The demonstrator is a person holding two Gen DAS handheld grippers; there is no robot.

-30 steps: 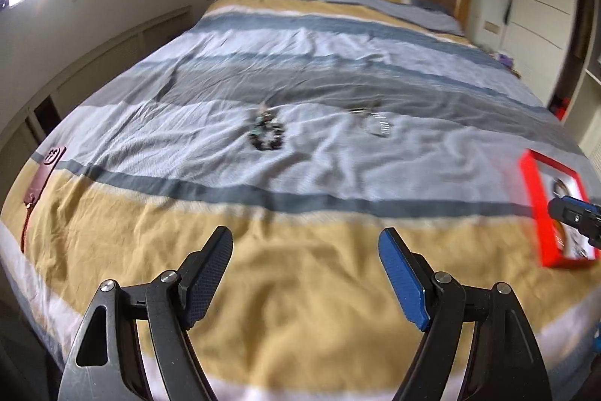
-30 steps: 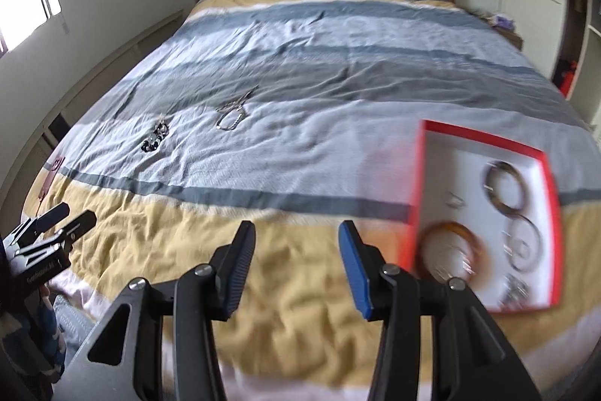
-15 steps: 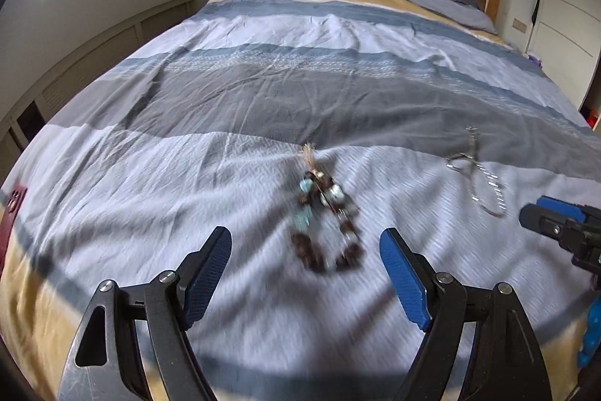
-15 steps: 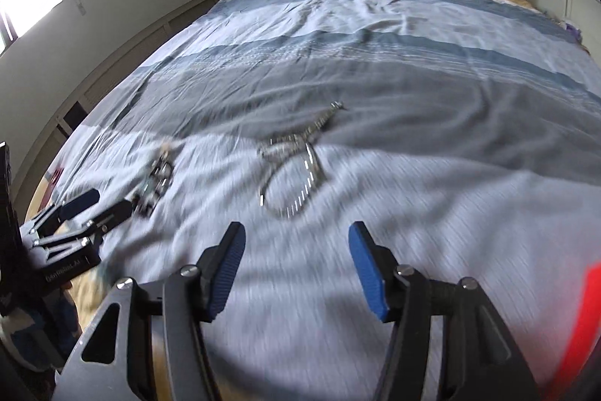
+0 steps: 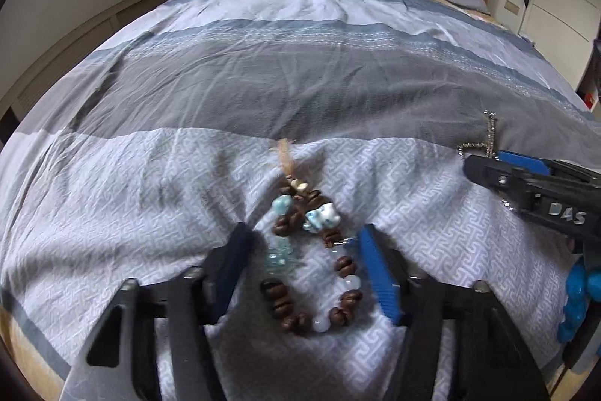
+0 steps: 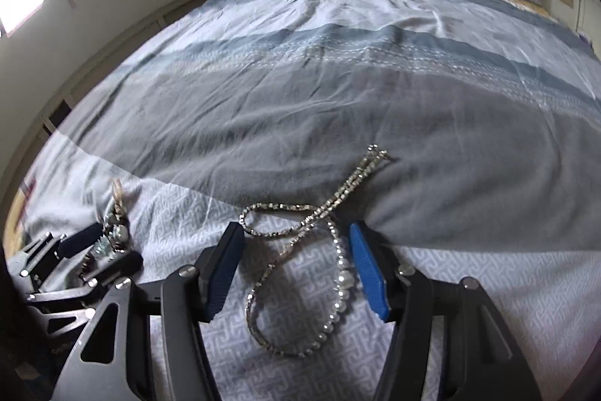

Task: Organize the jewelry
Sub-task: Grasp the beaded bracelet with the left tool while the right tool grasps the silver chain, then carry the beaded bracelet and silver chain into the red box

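Beaded bracelet (image 5: 313, 262) lies flat on the bed (image 5: 300, 81), framed by the left hand-held gripper (image 5: 304, 273), fingers wide. Silver necklace (image 6: 300, 250) looped between the right hand-held gripper (image 6: 296, 269), also wide. Advice: press pads into the quilt, close on one strand, lift slowly so loops don't snag.

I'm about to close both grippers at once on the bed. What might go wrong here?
The left gripper straddles the beaded bracelet, jaws open; closing may pinch the soft bedspread along with the beads. The right gripper straddles the silver necklace, which crosses over itself, so lifting it may tangle it or leave it trailing. The two grippers are close together and may bump.
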